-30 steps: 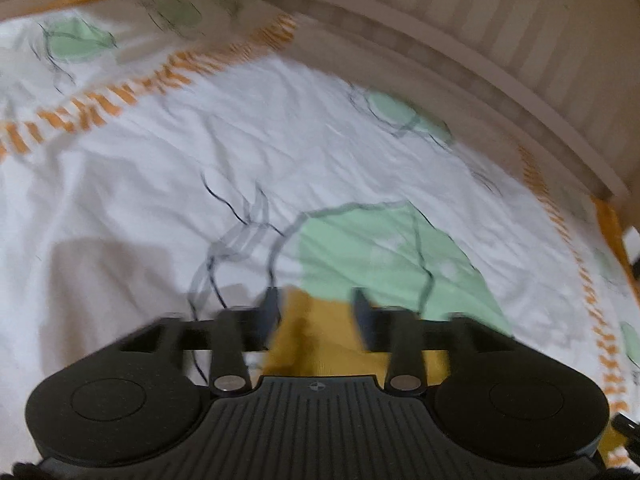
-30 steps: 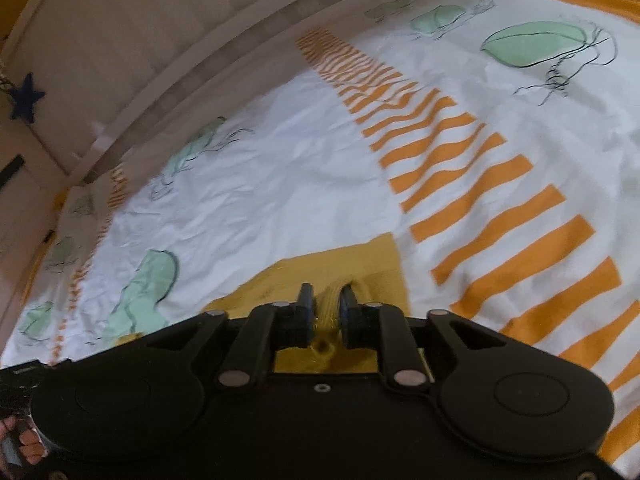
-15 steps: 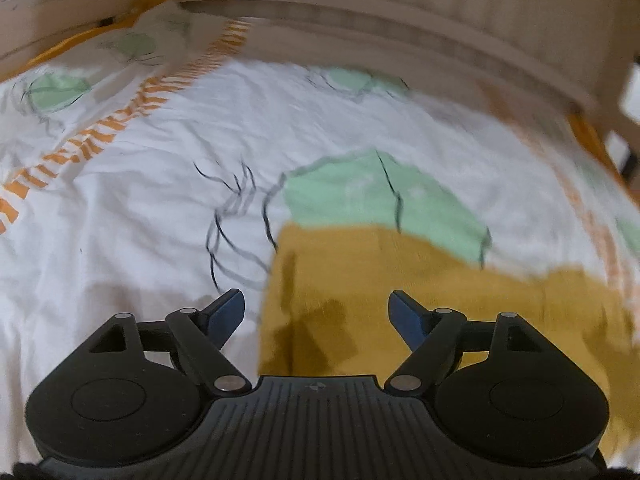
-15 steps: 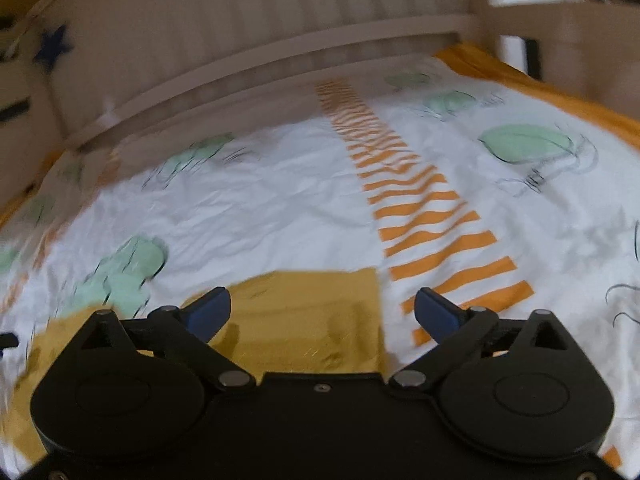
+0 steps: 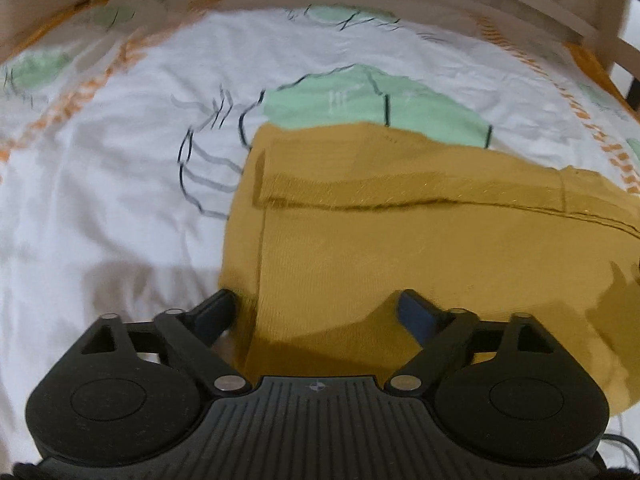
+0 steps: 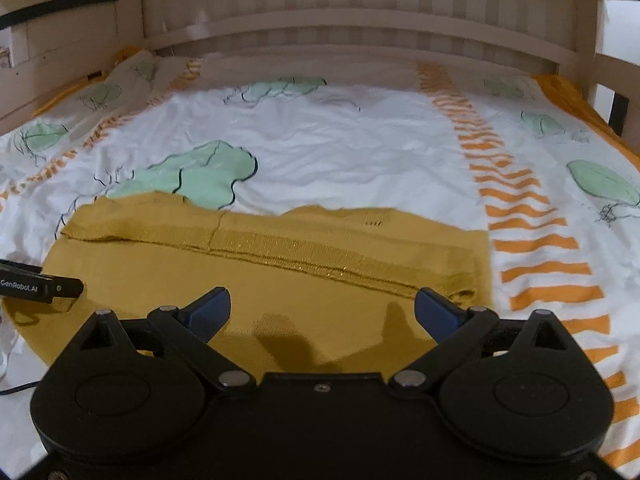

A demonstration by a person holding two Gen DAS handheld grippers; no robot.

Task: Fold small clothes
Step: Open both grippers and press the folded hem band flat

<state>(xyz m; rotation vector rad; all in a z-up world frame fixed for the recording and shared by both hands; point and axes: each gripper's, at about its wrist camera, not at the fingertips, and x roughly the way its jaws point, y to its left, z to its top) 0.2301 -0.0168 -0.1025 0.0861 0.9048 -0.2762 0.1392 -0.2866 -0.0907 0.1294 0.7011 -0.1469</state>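
A mustard-yellow knitted garment (image 5: pixel 420 240) lies flat on the bed, folded over itself with a ribbed band running across it. My left gripper (image 5: pixel 316 312) hovers over its left end, jaws still opening, pads clear of the cloth. In the right wrist view the same garment (image 6: pixel 280 280) spreads across the lower middle. My right gripper (image 6: pixel 322 310) stands wide open above its near part, holding nothing. The tip of the left gripper (image 6: pixel 40 286) shows at the left edge of that view.
The bed cover (image 6: pixel 340 152) is white with green leaf prints and orange striped bands (image 6: pixel 516 200). A pale wooden slatted headboard (image 6: pixel 360 20) closes the far side, with rails at both sides. A thin cable (image 6: pixel 12 388) lies at the lower left.
Both grippers let go of the yellow garment and opened wide. Both pulled back and rolled level, so more of the folded garment now shows lying flat.
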